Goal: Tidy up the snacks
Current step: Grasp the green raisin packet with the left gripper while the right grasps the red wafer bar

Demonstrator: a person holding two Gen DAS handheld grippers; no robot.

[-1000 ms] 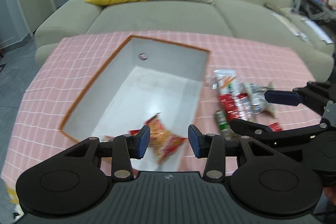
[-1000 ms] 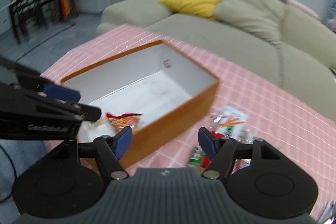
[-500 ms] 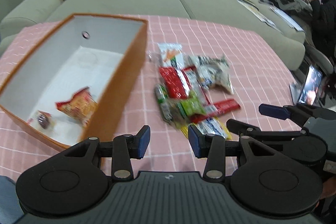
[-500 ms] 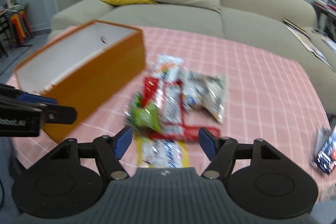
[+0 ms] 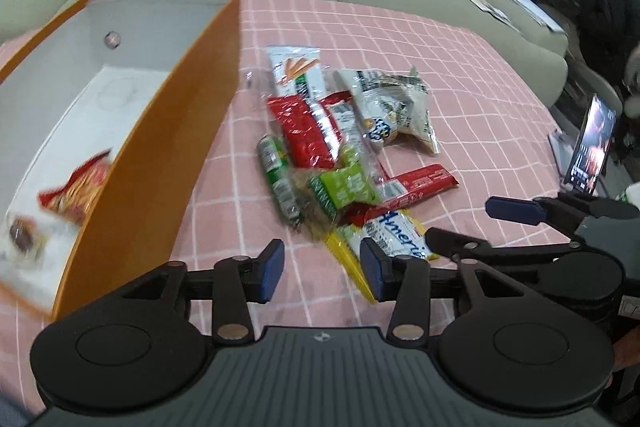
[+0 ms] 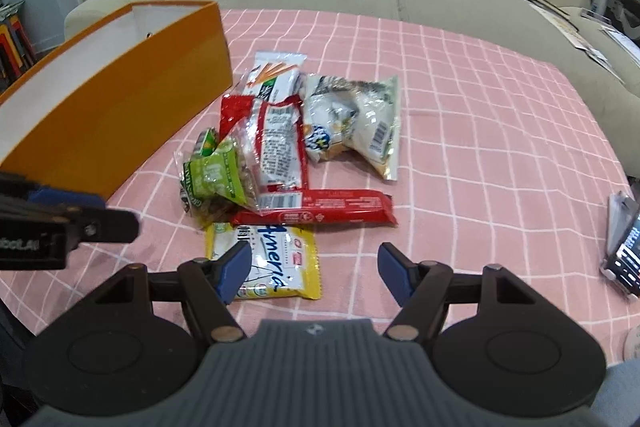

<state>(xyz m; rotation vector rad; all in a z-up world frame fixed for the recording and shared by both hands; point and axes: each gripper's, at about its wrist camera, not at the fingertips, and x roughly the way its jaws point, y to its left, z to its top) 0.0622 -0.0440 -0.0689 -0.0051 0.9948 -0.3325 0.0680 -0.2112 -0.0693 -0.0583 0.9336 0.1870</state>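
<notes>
Now | I'm hovering right gripper (image 6: 310, 273) unclenched, left gripper (image 5: 322, 269) opening, both empty | yellow packet (image 6: 272, 261) lying at 6 o'clock of snack pile (image 6: 288, 147) | light, crinkly, slippery; I'm targeting its sealed edge | orange box (image 5: 160, 131) at 9 o'clock.

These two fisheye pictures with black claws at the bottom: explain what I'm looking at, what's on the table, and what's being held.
No robot here: a person holds a two-finger gripper in each hand, each with a camera looking along its fingers. One picture is from the left gripper, whose jaws are opening with nothing between them; the other is from the right gripper, open and empty. On the pink checked tablecloth lies a pile of snack packets beside an orange box. The box already holds a red packet.
</notes>
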